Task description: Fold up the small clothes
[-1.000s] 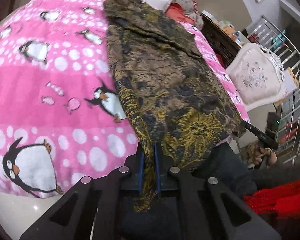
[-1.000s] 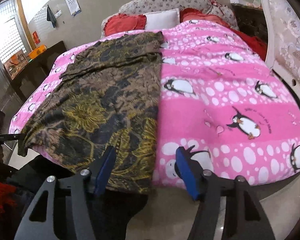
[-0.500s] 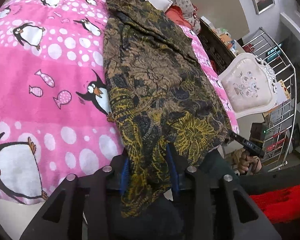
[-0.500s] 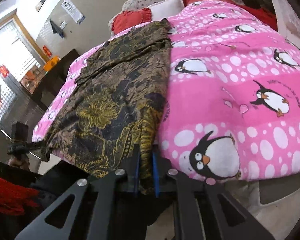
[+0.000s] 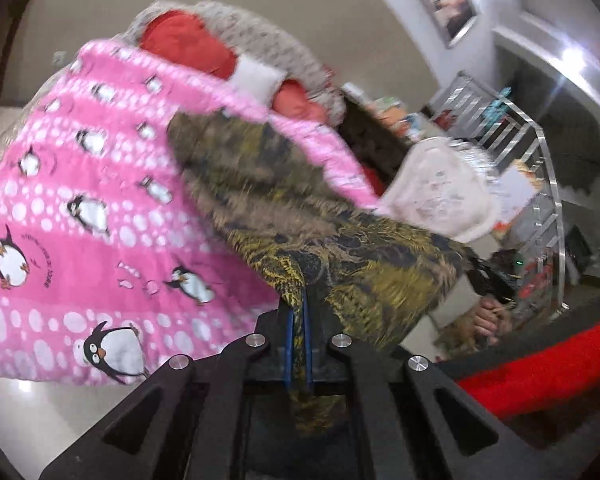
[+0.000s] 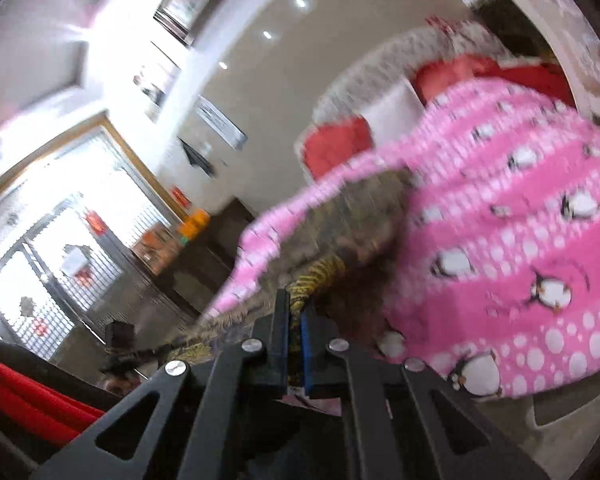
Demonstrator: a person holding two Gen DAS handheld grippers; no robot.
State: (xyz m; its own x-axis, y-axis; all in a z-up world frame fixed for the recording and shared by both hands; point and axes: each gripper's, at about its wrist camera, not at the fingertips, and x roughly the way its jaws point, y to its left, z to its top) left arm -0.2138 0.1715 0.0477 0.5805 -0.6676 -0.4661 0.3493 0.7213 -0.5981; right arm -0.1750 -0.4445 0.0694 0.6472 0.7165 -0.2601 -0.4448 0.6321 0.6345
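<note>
Batik cloth (image 5: 300,216), thin woven fabric, dark ground with brown and yellow floral and fern print, is lying lengthwise on the pink blanket (image 5: 80,208) with its near end lifting off the bed. Surface is looking wrinkled; both views are motion-blurred, so fine pattern detail is not resolving.

Left gripper (image 5: 298,336) is clamping the near hem: blue pads pressed almost together, a narrow bunched strip of fabric running between them and hanging down past the black fingers. Right gripper (image 6: 294,332) is doing the same on the cloth (image 6: 340,236) at another point on the near edge, blue pads nearly closed on a twisted yellow-patterned fold. In the left view the fabric is stretching taut from the left gripper off to the right, where the other hand-held unit (image 5: 488,276) is showing at that end.

Blanket is reading as fleecy, pink in banded shades, with white dots and penguin prints, draping over the rounded bed edge. Far end: red pillows (image 5: 188,44), a white cushion (image 5: 256,76), a padded speckled headboard (image 5: 260,36). Right of the bed: a cream upholstered chair back (image 5: 436,196) and a metal rack (image 5: 540,184). Red fuzzy sleeve (image 5: 540,364) is sitting at near right.
</note>
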